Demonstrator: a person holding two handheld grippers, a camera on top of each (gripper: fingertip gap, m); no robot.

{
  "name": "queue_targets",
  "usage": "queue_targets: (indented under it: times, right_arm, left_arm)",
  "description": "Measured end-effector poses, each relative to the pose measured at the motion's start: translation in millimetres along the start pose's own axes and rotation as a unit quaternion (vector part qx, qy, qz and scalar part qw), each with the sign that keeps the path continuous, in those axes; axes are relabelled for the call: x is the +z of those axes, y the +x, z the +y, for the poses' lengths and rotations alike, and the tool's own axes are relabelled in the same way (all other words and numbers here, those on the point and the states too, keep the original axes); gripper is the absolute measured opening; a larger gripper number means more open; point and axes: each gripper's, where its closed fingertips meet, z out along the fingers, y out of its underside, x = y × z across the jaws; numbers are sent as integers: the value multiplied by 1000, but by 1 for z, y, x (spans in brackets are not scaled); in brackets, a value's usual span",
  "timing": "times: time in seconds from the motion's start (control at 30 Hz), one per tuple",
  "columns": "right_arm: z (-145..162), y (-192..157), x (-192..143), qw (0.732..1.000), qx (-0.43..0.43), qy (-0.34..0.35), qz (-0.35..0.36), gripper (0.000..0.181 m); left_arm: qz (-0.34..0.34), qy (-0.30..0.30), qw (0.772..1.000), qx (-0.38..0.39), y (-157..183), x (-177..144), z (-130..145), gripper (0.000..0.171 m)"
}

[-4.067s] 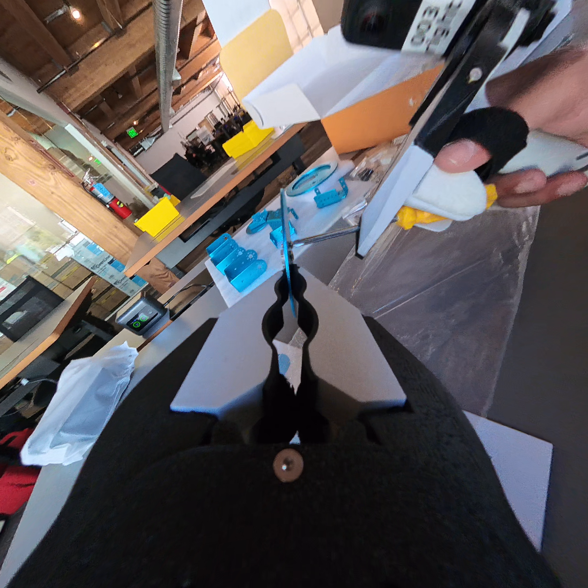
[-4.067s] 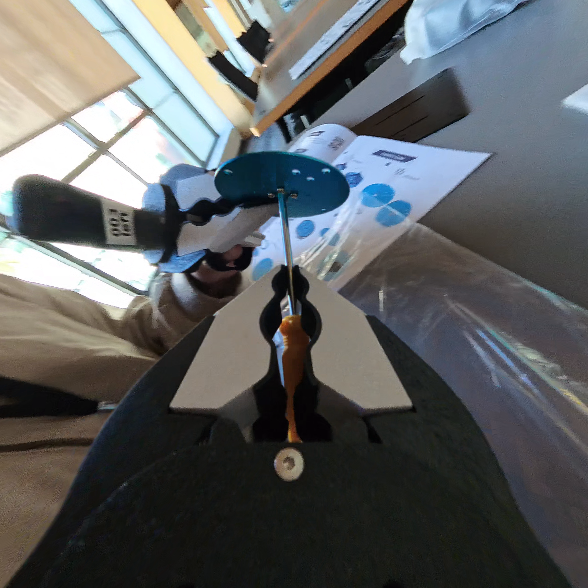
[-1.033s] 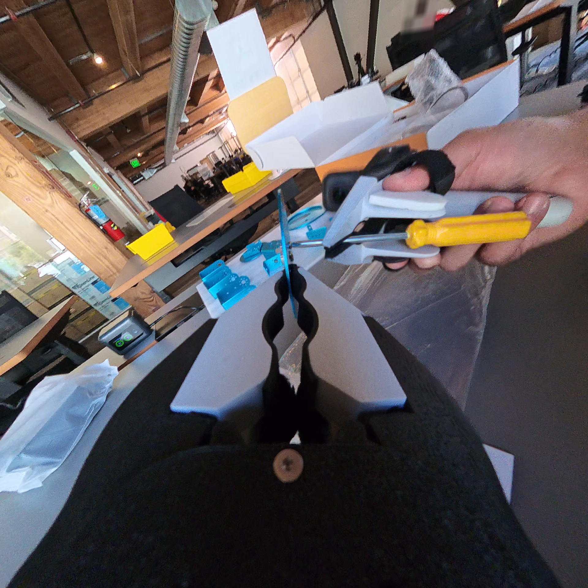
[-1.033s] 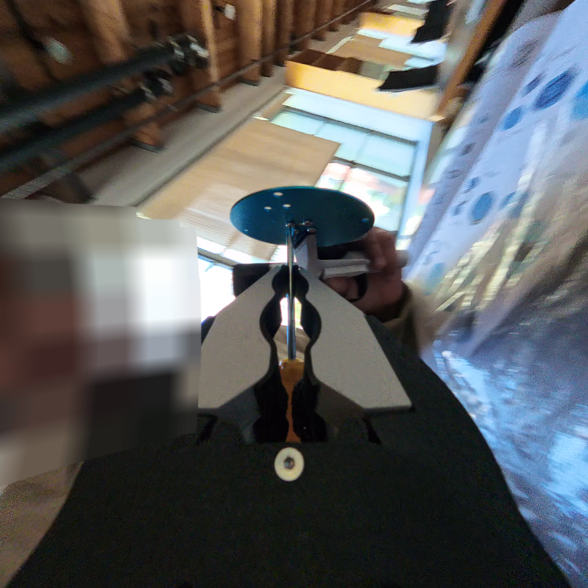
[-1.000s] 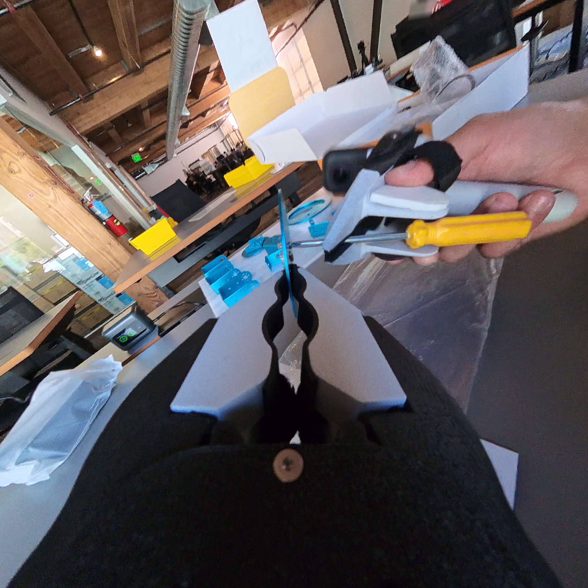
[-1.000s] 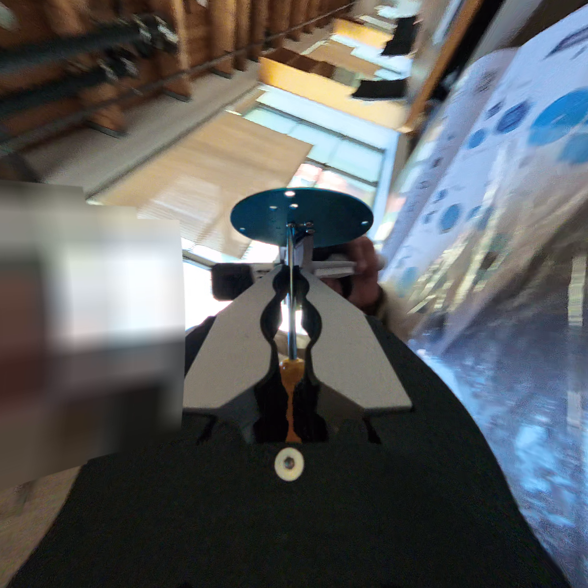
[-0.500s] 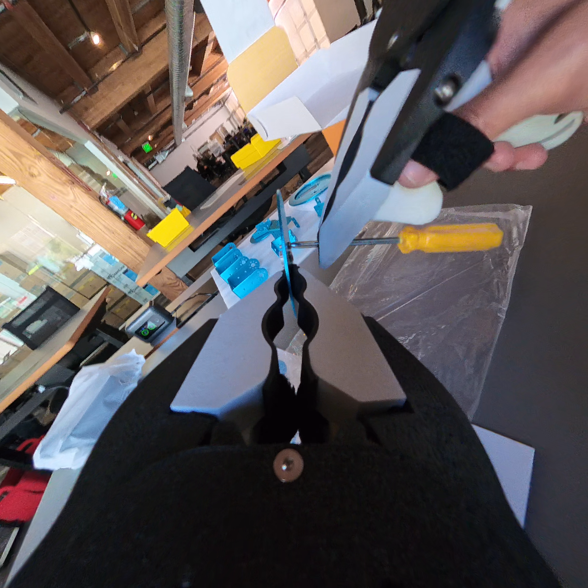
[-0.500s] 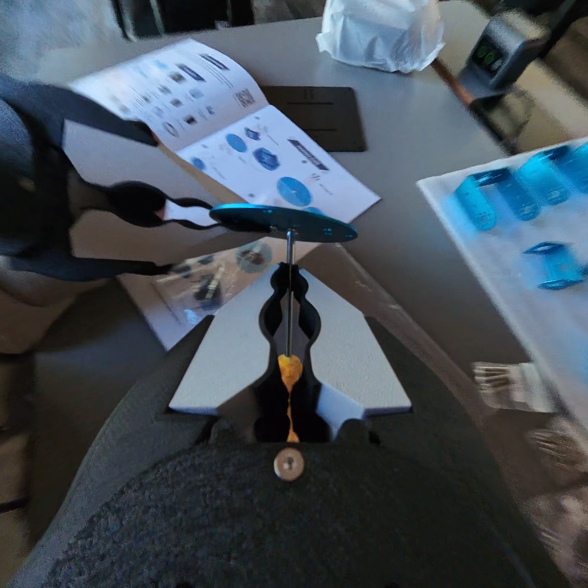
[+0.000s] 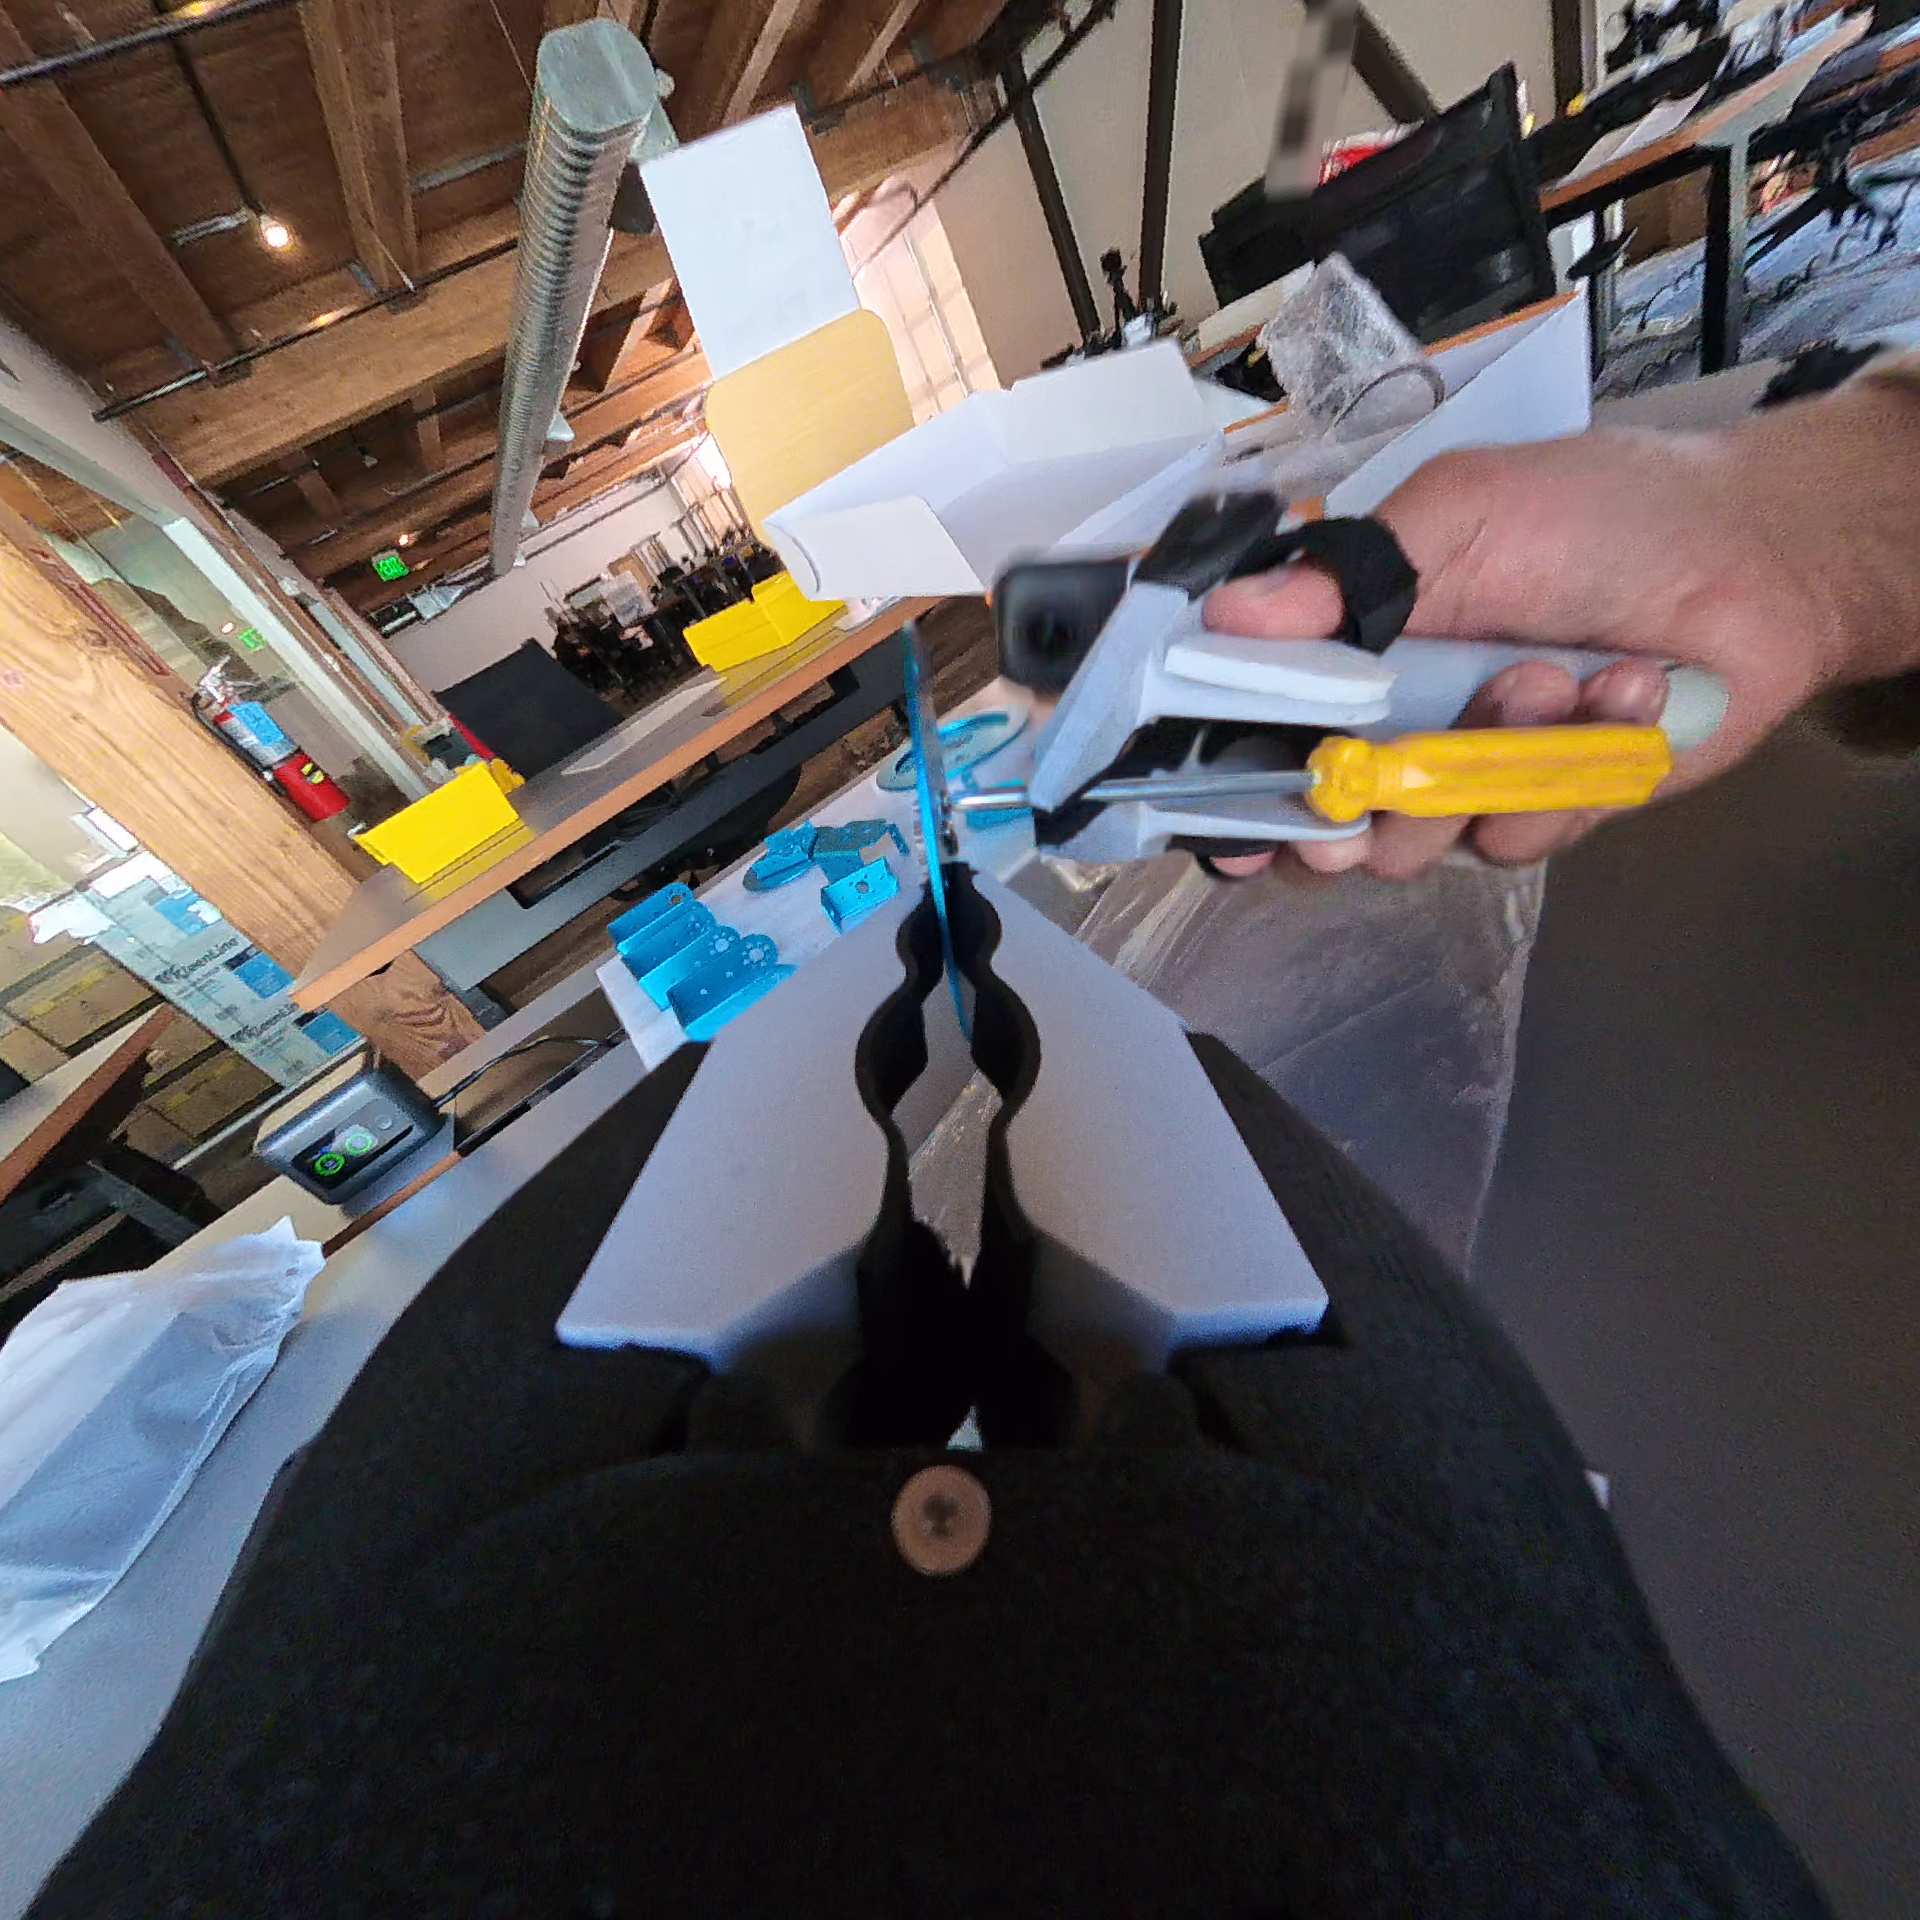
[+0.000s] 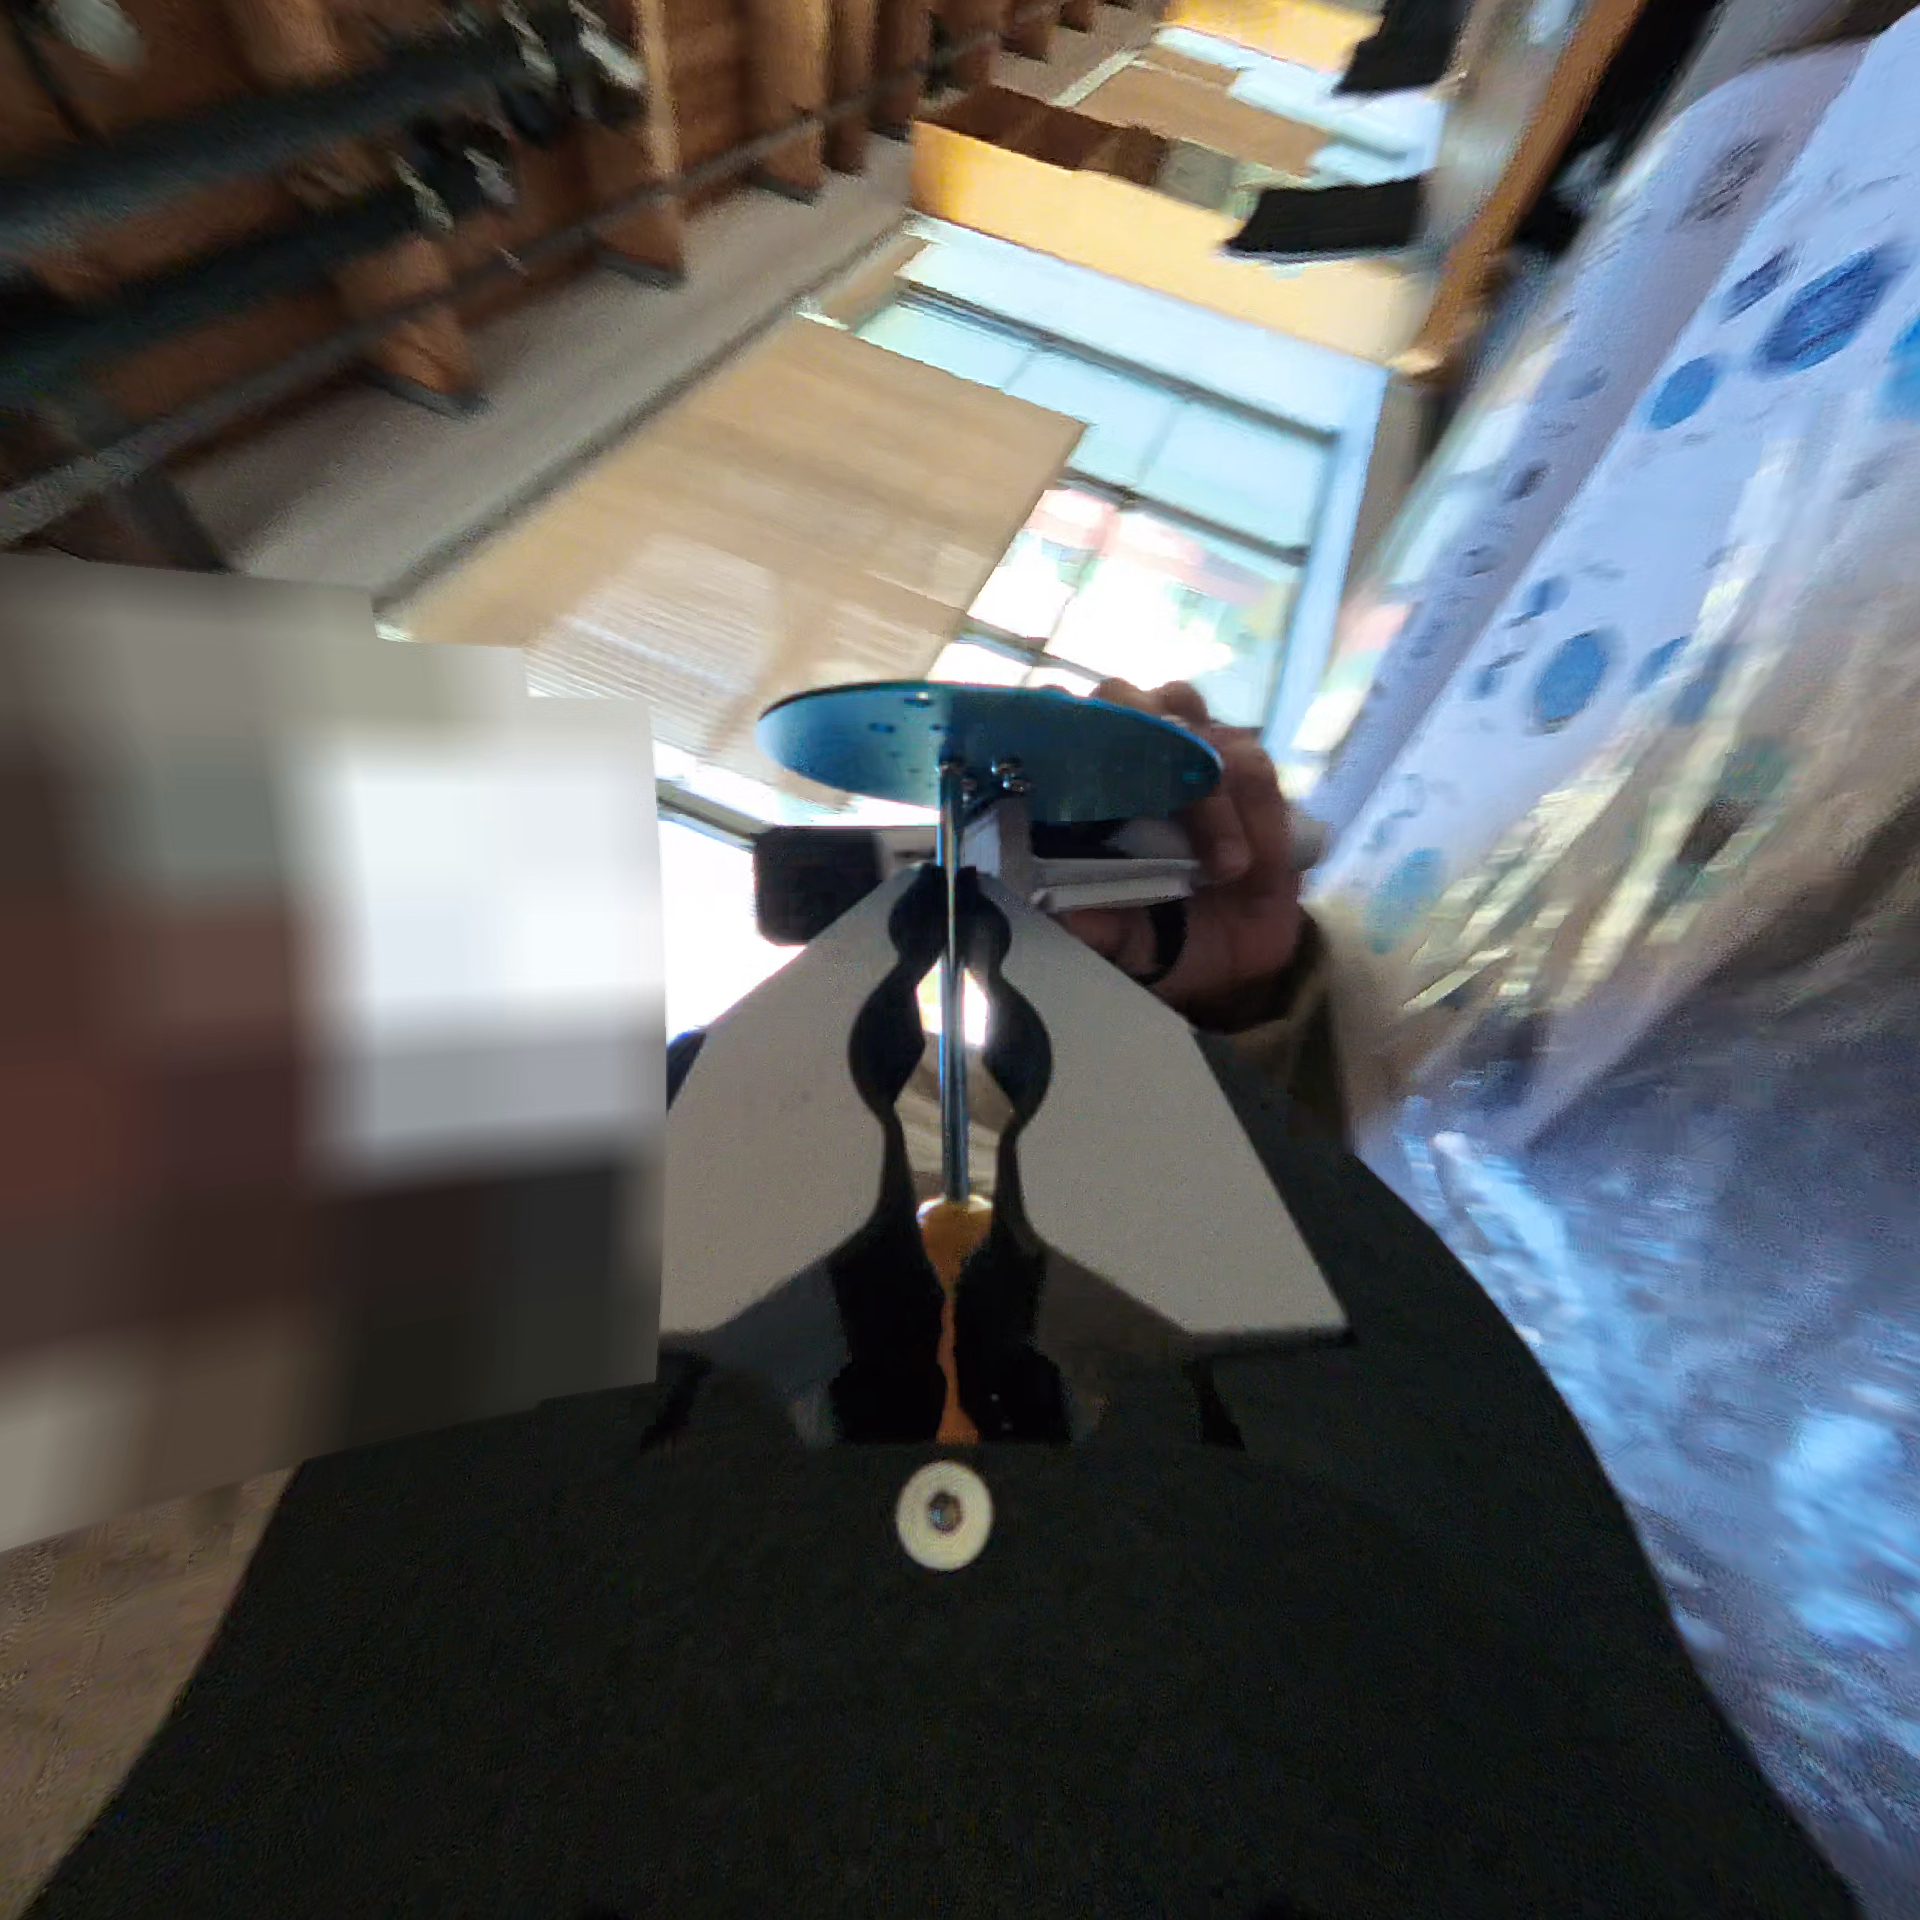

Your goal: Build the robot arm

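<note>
My left gripper (image 9: 948, 925) is shut on a thin blue metal disc (image 9: 930, 821), held edge-on above the table. My right gripper (image 10: 948, 894) is shut on a yellow-handled screwdriver (image 10: 954, 1060). It shows from the side in the left wrist view, with the handle (image 9: 1486, 771) sticking out behind. The screwdriver tip touches a screw at the disc's middle (image 10: 951, 769). In the right wrist view the disc (image 10: 987, 750) shows as a flat round plate with small holes, and the left gripper (image 10: 1101, 862) and a hand are behind it.
Several blue metal brackets (image 9: 707, 956) lie on a white sheet on the table. A clear plastic bag (image 9: 1309, 997) lies under the grippers. A white plastic bag (image 9: 114, 1392) sits left. An open booklet (image 10: 1662, 520) shows in the right wrist view. White and orange boxes (image 9: 1039, 488) stand behind. The grippers are tip to tip, or close to it.
The right gripper has rolled about the screwdriver's axis, back and forth, with the tip staying on the disc. The left gripper and disc have barely moved.
</note>
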Motion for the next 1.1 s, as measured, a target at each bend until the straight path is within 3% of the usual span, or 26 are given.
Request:
queue_targets:
  times: [0.03,0.13,0.23,0.37,0.4,0.43,0.47,0.57,0.6,0.77,0.87,0.97,1.03,1.1]
  right_arm:
    - [-2,7,-1,997,-47,-4,59,2]
    - [-10,26,-8,955,-187,-16,230,2]
    - [-20,36,-18,859,-335,-42,386,3]
    - [-25,44,-27,694,-474,-101,533,2]
    - [-26,45,-29,668,-485,-111,554,3]
    - [-25,45,-29,666,-483,-116,556,3]
    - [-23,44,-27,692,-466,-112,540,3]
    - [-12,33,-17,843,-337,-81,411,2]
    - [-10,29,-14,878,-297,-73,367,2]
    - [3,9,-6,976,-127,-60,165,1]
    - [6,-10,-1,999,-5,-48,7,2]
    - [7,-16,1,996,43,-44,-64,2]
    - [6,-9,3,999,7,-43,-25,2]
    - [1,7,0,995,-64,-42,70,3]
  left_arm:
    - [-4,-11,1000,4,-1,1,4,1]
    - [-17,-43,999,28,-2,6,14,1]
    - [-27,-69,996,57,2,10,21,1]
    - [-41,-90,992,76,3,14,24,1]
    - [-42,-91,992,78,3,14,25,1]
    - [-41,-88,992,80,4,14,24,1]
    - [-39,-83,993,79,5,12,22,1]
    - [-25,-54,996,62,7,9,13,1]
    - [-22,-48,997,59,7,8,11,1]
    - [4,-6,999,41,12,4,-3,1]
    - [21,21,999,12,12,2,-12,1]
    - [32,32,999,-7,12,0,-14,1]
    - [29,20,999,-1,11,-1,-8,1]
    - [18,-10,1000,5,9,1,3,1]
